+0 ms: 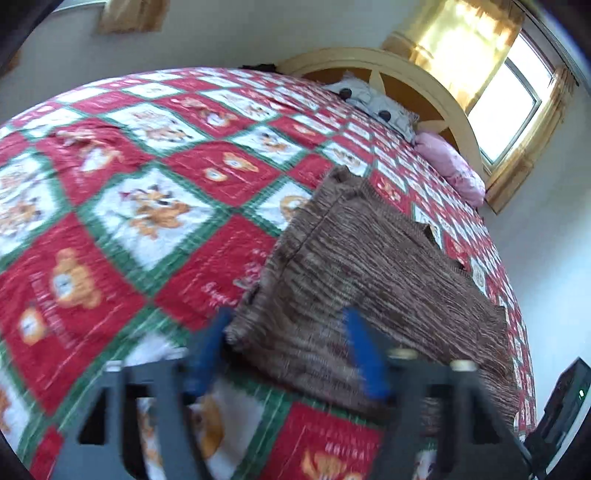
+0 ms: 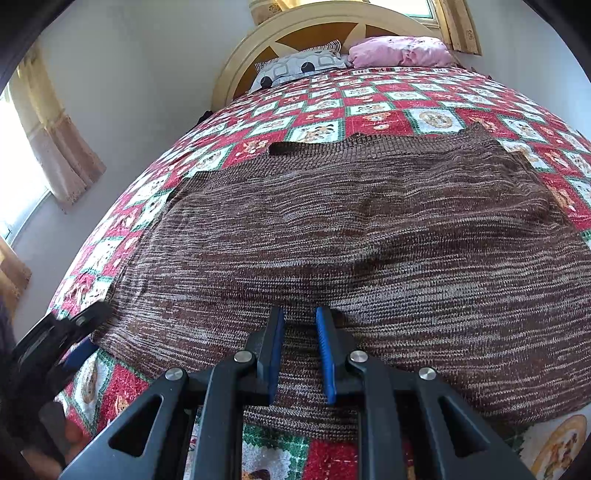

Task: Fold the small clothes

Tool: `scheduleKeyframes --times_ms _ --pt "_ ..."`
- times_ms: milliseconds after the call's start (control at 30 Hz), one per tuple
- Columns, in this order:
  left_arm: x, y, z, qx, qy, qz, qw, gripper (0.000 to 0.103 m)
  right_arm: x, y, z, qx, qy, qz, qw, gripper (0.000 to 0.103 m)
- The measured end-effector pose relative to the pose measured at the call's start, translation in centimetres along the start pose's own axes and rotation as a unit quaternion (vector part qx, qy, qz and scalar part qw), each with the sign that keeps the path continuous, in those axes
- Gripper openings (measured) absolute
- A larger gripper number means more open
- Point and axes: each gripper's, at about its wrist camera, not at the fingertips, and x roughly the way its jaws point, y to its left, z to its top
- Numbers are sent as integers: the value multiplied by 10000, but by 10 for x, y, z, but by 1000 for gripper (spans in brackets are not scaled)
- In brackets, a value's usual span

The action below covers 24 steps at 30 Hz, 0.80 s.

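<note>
A brown knitted sweater (image 2: 369, 229) lies spread flat on the bed; it also shows in the left wrist view (image 1: 369, 266). My left gripper (image 1: 288, 325) is open, its blue fingers straddling the sweater's near corner; the view is blurred by motion. It also shows at the left edge of the right wrist view (image 2: 74, 332). My right gripper (image 2: 300, 314) hovers just over the sweater's near hem. Its blue pads stand a narrow gap apart with nothing between them.
The bed carries a red, white and green teddy-bear quilt (image 1: 129, 206). A patterned grey pillow (image 2: 299, 64) and a pink pillow (image 2: 402, 50) lie at the wooden headboard (image 2: 314, 29). Curtained windows (image 1: 509, 92) flank the bed. A dark box (image 1: 561, 410) stands by the wall.
</note>
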Motion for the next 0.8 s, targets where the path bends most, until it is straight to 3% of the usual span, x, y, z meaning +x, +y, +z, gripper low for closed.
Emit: scheduleKeyframes --times_ms 100,133,167,200,367,467,500,567,667,800 --pt "1 3 2 -82 -87 -64 9999 43 0 -1 0 28 0 35 10000 19" --pt "0 3 2 -75 -95 -72 9999 33 0 -2 0 33 2 41 10000 19" --pt "0 4 2 -57 -89 -95 9999 15 0 -1 0 29 7 34 10000 19" --pt "0 5 1 -50 -65 -165 9998 11 0 -1 1 18 11 21 10000 19" --pt "-7 3 -4 67 -174 -426 9989 12 -2 3 7 -20 103 1 9999 19" --pt "-13 0 -7 191 -297 -577 9977 10 -8 13 31 -17 95 407 9991 21" --pt "-15 -2 -8 256 -368 -646 9969 10 -8 20 41 -74 87 529 9985 25" --pt "-21 -7 -9 438 -540 -761 9947 10 -2 38 66 -211 117 787 9966 58" --pt "-28 -16 -12 719 -705 -861 9912 10 23 64 95 -362 470 1206 9909 61" --pt "-24 -11 -9 579 -644 -989 9913 10 65 103 121 -683 997 1195 9855 61"
